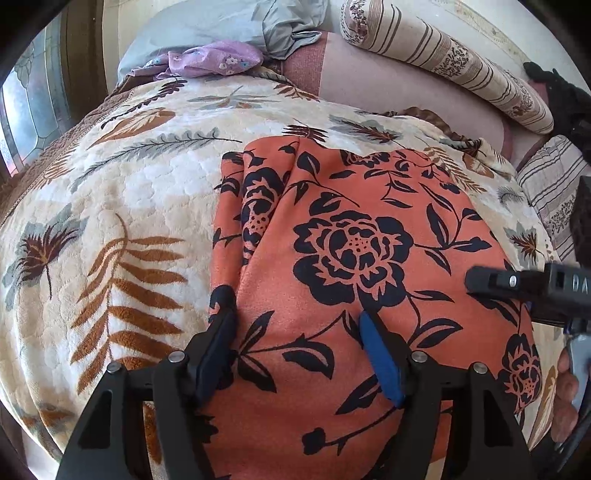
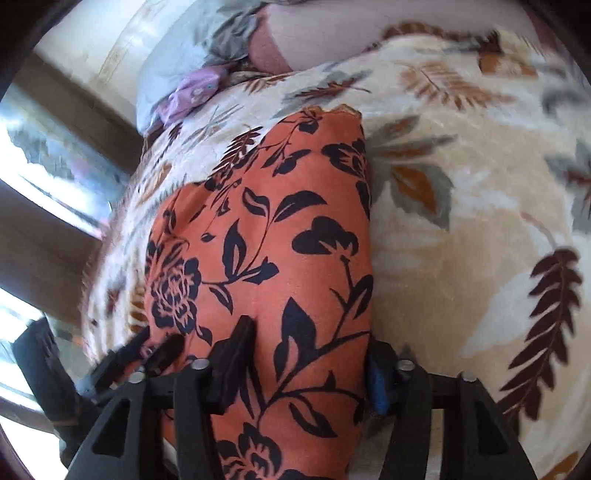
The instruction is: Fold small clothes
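An orange garment with black flowers lies spread on a cream leaf-print blanket. My left gripper is open, its jaws wide apart and pressed down on the garment's near left part. My right gripper is open over the garment near its right edge, with cloth between the jaws. The right gripper also shows in the left wrist view at the garment's right side, and the left gripper shows in the right wrist view at lower left.
A lilac flowered cloth and a grey cloth lie at the blanket's far end. Striped bolsters lie at the far right. A window is on the left. A hand holds the right gripper.
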A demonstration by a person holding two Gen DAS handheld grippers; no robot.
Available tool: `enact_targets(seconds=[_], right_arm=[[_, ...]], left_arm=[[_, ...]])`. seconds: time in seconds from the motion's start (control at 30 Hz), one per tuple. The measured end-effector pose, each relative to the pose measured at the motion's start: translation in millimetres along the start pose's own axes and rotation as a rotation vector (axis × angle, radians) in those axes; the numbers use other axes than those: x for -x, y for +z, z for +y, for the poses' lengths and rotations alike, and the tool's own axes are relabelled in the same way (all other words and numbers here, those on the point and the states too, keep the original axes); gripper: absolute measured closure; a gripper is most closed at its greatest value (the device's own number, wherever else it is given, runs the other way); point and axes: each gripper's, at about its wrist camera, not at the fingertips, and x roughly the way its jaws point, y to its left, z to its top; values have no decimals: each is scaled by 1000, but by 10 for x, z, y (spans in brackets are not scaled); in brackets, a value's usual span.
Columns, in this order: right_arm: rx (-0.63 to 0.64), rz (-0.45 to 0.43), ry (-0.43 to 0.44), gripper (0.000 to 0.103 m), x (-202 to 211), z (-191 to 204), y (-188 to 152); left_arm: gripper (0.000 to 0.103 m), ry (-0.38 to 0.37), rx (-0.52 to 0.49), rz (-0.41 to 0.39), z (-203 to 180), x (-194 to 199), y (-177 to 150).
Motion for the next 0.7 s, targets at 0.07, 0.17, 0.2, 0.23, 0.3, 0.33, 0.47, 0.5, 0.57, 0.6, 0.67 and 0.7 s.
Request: enact_targets(seconds=[0.07, 0.17, 0.2, 0.23, 0.3, 0.33, 0.47, 0.5, 0.57, 0.6, 0.67, 0.7], right_arm=[[-84, -24, 53, 37, -11, -122, 136], [-219, -39, 130, 32, -110, -312, 354], [-230, -14, 133, 34, -201, -325, 421], [-207, 34, 122, 40, -323, -299, 476], [-71, 28, 16, 48, -342, -92, 498], [-19, 14, -23, 48, -311, -1, 480], [-8, -40, -7, 28, -110, 7, 334], [-27, -47, 20, 21, -63, -45, 284], [-49, -57, 43, 17, 21, -143, 162], [-52, -45, 50, 16, 17, -171, 119], [-47, -17, 53, 16, -27, -192, 63], [-32, -19, 55, 16, -46, -182, 44]], left_arm=[[31, -7, -1, 1, 12, -7, 1], [29, -14, 13, 6, 25, -25, 6], [29, -15, 16, 7, 29, -31, 8], [29, -15, 17, 9, 27, -36, 10], [29, -22, 22, 18, 36, -30, 25], [29, -41, 32, 21, 65, -2, 47], [30, -196, 219, -45, 432, 298, 115], [29, -219, 271, -59, 546, 343, 126], [29, -253, 347, -41, 755, 293, 176], [29, -264, 362, -4, 821, 199, 205], [29, -305, 366, 95, 862, -52, 251], [29, -325, 358, 147, 835, -183, 264]])
